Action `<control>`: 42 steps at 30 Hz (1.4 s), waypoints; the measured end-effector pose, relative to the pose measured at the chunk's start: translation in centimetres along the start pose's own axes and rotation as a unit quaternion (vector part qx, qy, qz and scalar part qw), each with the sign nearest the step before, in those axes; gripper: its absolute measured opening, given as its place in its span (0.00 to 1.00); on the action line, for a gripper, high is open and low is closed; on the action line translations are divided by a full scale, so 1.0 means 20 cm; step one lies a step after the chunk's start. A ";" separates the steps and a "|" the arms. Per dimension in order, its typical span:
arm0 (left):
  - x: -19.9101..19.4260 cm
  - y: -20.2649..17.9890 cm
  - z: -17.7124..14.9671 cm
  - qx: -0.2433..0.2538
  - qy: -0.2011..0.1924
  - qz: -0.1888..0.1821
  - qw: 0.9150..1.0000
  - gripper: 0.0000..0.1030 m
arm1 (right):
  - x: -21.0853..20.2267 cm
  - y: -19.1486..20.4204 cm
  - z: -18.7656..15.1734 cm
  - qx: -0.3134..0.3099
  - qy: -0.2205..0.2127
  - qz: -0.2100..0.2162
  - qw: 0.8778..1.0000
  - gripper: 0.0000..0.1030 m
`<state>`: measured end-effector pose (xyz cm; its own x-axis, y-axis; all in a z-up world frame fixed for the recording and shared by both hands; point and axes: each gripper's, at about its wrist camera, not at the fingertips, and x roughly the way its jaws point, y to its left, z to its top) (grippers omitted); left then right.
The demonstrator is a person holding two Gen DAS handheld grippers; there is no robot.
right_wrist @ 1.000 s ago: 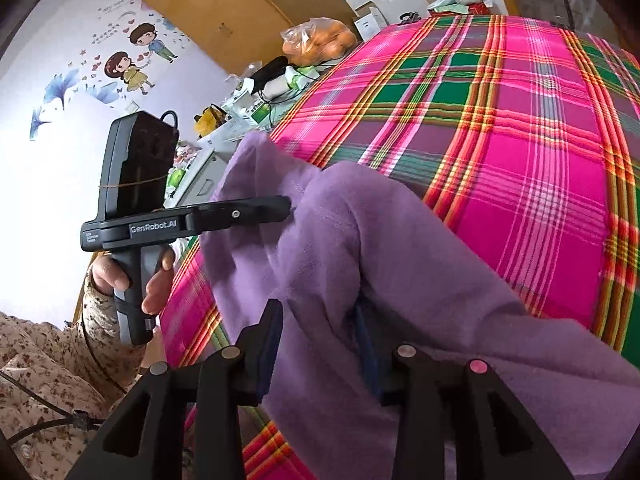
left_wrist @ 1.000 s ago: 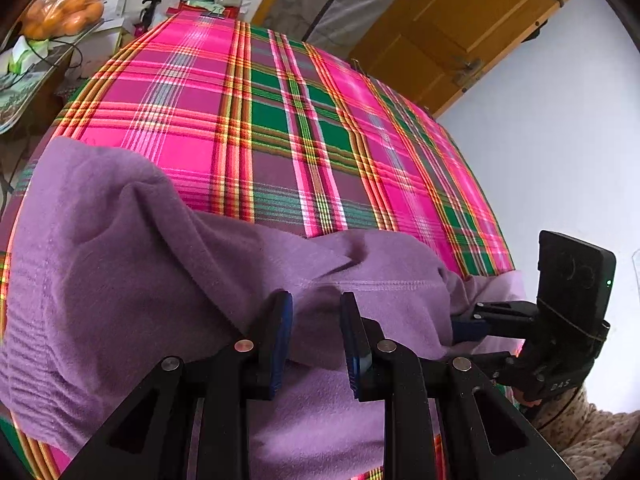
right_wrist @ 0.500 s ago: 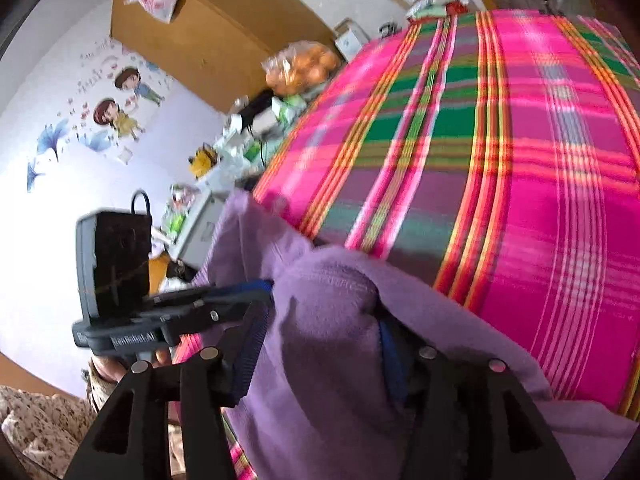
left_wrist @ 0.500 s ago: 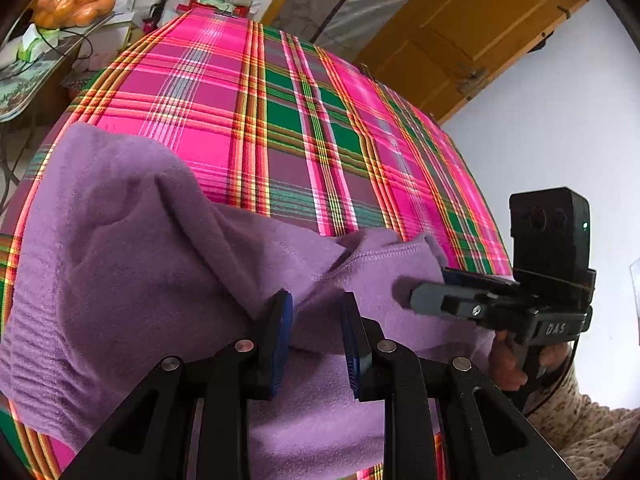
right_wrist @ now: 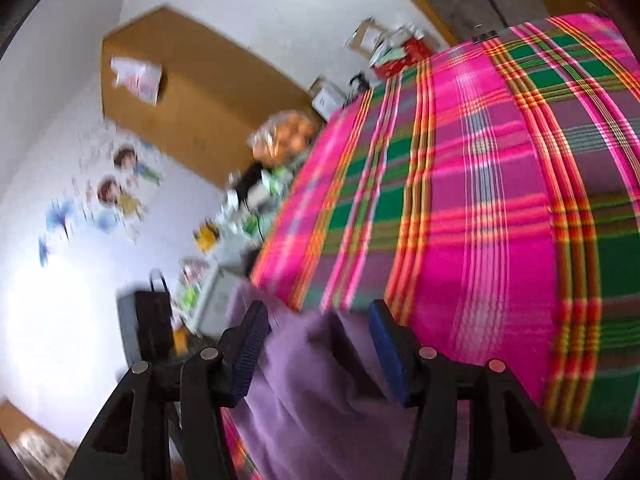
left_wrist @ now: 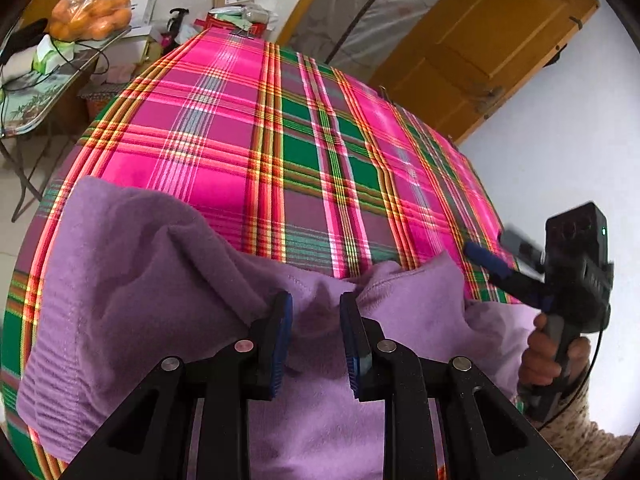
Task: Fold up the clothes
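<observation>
Left gripper [left_wrist: 316,340] pinches a fold of the purple garment [left_wrist: 160,280] between its jaws, while the right gripper [right_wrist: 316,356] hangs over it, jaws spread and off the cloth. The garment lies bunched at the near edge of the plaid bed [left_wrist: 280,140].

I saw a bright pink, green and orange plaid cloth [left_wrist: 248,152] spread over the whole work surface. Beyond its far left corner a clear plastic bag of oranges [left_wrist: 93,9] sat on a cluttered side table [left_wrist: 38,92]. An orange-brown wooden door [left_wrist: 480,40] stood at the far right. Cartoon wall stickers [right_wrist: 120,184], blurred, marked the white wall.
</observation>
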<state>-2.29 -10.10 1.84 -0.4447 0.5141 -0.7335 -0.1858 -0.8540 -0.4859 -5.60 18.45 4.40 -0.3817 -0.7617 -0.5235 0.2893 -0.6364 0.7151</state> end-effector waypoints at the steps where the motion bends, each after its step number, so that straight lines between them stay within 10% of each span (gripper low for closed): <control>1: 0.00 0.00 0.00 0.000 -0.001 -0.001 1.000 0.24 | 0.02 0.01 -0.02 -0.011 0.021 0.002 1.000 0.52; 10: 0.00 0.01 0.00 -0.001 0.003 -0.001 1.000 0.24 | 0.23 0.19 -0.16 -0.182 0.158 -0.071 0.968 0.52; 16: 0.00 0.03 -0.01 -0.004 0.004 -0.005 1.000 0.24 | 0.34 0.23 -0.12 -0.172 0.162 -0.012 0.972 0.53; 23: 0.00 0.04 -0.03 -0.007 0.007 -0.008 1.000 0.24 | 0.35 0.12 -0.05 -0.045 0.090 0.082 0.992 0.53; 29: 0.01 0.04 -0.02 -0.007 0.007 -0.010 1.000 0.24 | 0.24 0.00 0.01 0.044 0.046 0.160 0.985 0.53; 42: 0.04 0.02 0.00 0.005 0.009 0.002 1.000 0.24 | 0.07 -0.09 0.08 0.095 -0.010 0.165 0.982 0.51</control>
<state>-2.67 -10.10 1.02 -0.4297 0.5116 -0.7440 -0.1925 -0.8569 -0.4781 -8.03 18.79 3.18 -0.3130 -0.9188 -0.2404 0.2322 -0.3195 0.9187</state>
